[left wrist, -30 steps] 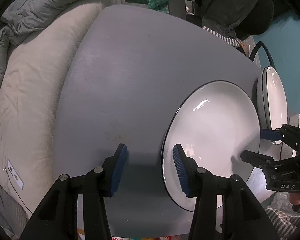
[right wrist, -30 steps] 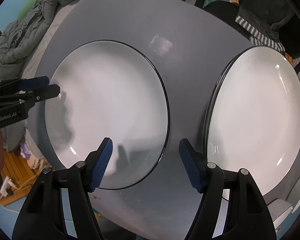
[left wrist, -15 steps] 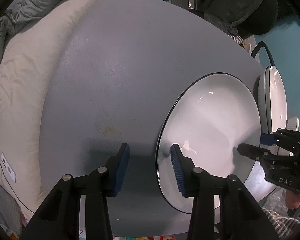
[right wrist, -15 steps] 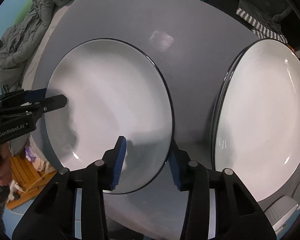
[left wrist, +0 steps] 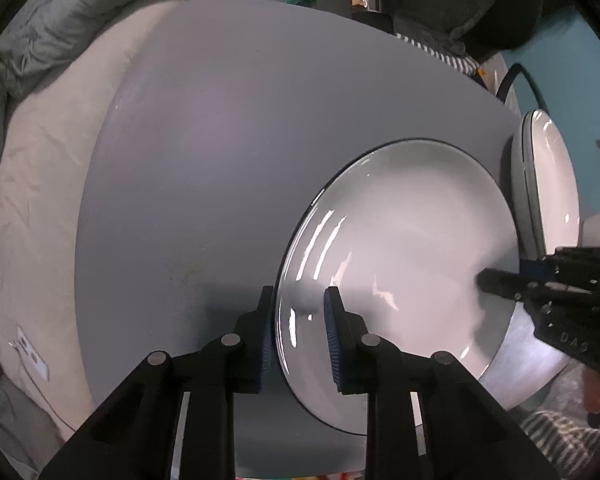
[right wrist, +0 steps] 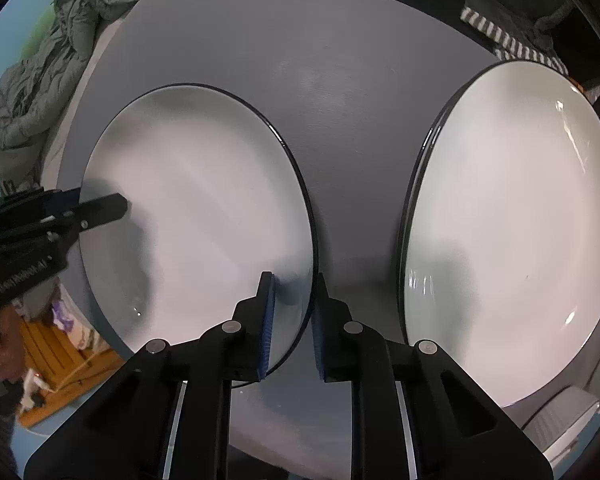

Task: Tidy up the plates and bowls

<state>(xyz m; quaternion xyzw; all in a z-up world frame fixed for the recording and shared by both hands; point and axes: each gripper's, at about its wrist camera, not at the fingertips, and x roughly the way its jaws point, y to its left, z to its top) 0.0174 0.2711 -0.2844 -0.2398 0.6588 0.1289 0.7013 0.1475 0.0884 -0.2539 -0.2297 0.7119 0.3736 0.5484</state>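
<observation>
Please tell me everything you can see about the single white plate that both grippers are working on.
The plate is round, white and glossy, ceramic-looking, with a thin dark rim. It lies flat on the grey table, left of a plate stack. The left gripper and right gripper are closing over opposite rim edges.

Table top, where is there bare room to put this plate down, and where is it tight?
The table is bare across its far and left stretch, between the held plate and the beige cushion. It is tight between that plate and the plate stack; both grippers, left and right, straddle its rim, jaws closing.
</observation>
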